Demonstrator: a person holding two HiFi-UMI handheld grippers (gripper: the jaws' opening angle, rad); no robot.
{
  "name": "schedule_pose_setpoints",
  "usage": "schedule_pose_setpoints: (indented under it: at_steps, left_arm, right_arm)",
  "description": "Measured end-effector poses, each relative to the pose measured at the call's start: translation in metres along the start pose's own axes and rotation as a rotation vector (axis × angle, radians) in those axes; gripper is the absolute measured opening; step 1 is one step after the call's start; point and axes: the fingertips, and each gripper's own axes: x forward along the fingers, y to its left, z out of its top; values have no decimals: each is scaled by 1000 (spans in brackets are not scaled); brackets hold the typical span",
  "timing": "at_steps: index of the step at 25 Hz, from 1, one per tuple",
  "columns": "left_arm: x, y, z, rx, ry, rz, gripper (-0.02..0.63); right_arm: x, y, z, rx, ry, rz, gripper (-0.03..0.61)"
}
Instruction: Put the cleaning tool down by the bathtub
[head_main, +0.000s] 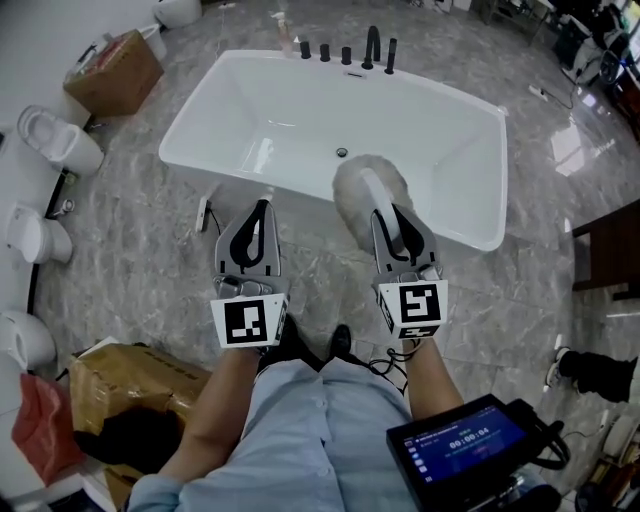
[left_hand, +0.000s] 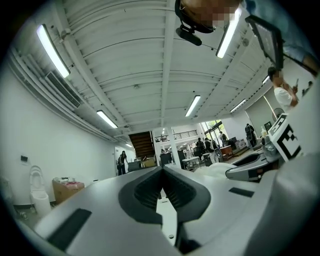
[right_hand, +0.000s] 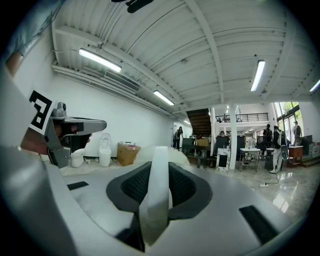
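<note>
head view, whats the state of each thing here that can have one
bathtub: empty, no water
cleaning tool: held above the tub's near rim, not set down
right claw: shut on the tool's handle
left claw: shut, empty
tablet: screen lit

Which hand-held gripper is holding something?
The right hand-held gripper: its jaws clamp the white handle of the fluffy cleaning tool. The left hand-held gripper is shut and empty.
</note>
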Motion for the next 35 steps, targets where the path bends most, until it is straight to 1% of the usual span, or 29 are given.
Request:
schedule_pose_setpoints:
  at_steps: [2,6,12,16,19,21,26,35]
  left_arm:
    - [1,8,2,-22,-8,15,14]
    - [7,31,-3,-30,-10,32,15]
    - [23,68,-17,-40,-11,35,15]
    - [27,86,-35,-57,26,35,14]
    - [31,99,-51,-55,49,32,14]
    - [31,105,-68,-67,77,32,14]
    - [31,115,-116,-90,147,25,14]
    - [32,123,-204,-123,245,1,14]
  right_arm:
    - [6,4,5,-13,2,8,106]
    - [27,16,13,-28,-1,22,106]
    - [68,38,13,-44,18,46,106]
    - [89,55,3,-44,55,74,106]
    - [104,66,-11,-41,89,92,106]
    - [113,74,-24,-37,115,105,106]
    - [130,90,-66,-13,180,135,106]
    - [154,117,-135,7,248,182,106]
